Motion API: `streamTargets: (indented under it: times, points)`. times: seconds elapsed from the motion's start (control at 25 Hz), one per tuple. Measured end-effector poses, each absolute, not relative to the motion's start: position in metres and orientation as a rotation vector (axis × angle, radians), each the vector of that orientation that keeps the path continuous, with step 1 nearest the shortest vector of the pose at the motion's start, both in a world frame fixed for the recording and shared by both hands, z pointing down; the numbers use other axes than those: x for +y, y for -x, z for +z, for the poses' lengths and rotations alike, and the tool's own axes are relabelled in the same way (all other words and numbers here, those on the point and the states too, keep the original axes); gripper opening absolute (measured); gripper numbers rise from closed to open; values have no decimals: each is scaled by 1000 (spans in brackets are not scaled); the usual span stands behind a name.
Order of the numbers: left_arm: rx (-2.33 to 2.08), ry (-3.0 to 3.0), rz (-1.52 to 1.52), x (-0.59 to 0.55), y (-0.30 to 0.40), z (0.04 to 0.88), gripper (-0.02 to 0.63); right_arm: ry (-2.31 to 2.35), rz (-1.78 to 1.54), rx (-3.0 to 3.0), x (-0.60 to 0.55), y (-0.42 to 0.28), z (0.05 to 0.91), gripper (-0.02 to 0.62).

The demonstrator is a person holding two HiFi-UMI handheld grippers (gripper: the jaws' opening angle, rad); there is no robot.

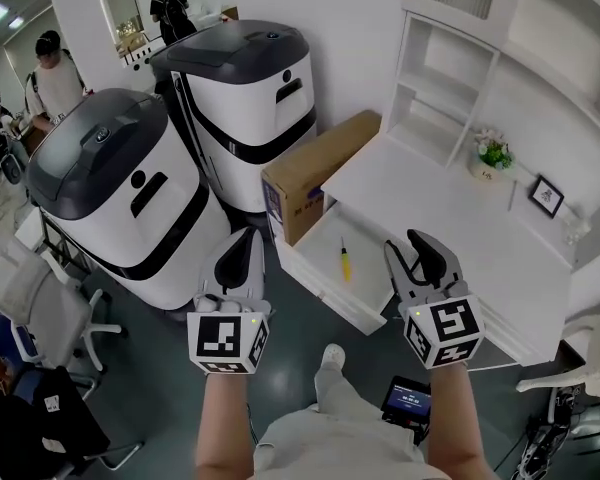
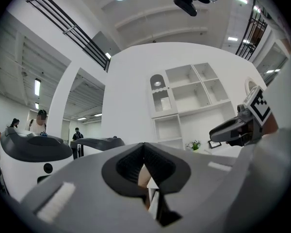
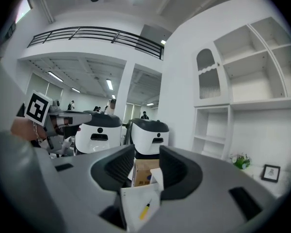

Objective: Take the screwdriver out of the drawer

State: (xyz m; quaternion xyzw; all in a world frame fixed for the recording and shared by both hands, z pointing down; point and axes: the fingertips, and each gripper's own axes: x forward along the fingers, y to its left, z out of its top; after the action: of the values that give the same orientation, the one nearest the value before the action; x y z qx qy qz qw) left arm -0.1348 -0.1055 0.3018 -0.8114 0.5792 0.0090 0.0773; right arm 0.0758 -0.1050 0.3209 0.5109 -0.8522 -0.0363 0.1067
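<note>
Step in hand: approach. The drawer stands pulled out from under the white desk, just beside a cardboard box. The screwdriver, with a yellow handle, lies flat on the white drawer floor, near the middle, apart from the drawer walls. Nothing touches it.

Right gripper: jaws part-way open, with nothing between the pads. It hovers just to the right of the drawer, above its level. In the right gripper view the gap between the jaws frames the box and, lower down, the drawer with the screwdriver in it.

Left gripper: jaws closed together and empty. It hovers to the left of the drawer front, in front of the box.

Judgement: the drawer is already open, so only the pick and the lift remain. The right gripper is the better placed. The next move calls for lowering it into the drawer, setting the jaws across the handle, one pad on each side, and closing before lifting. The handle lies low on the floor, so the tips must come almost down to the floor.
</note>
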Motion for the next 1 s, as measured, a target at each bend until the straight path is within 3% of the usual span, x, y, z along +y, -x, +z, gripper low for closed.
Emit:
streamTargets:
  times: [0.16,1.0]
  points:
    - [1750,2427,5,-138,133,303,9,-1502,-41,-2516,-144,-81,327,215]
    - [1844,2473,-171,-276,110,352,9,-1394,284,-2440,-280,-103,420,218]
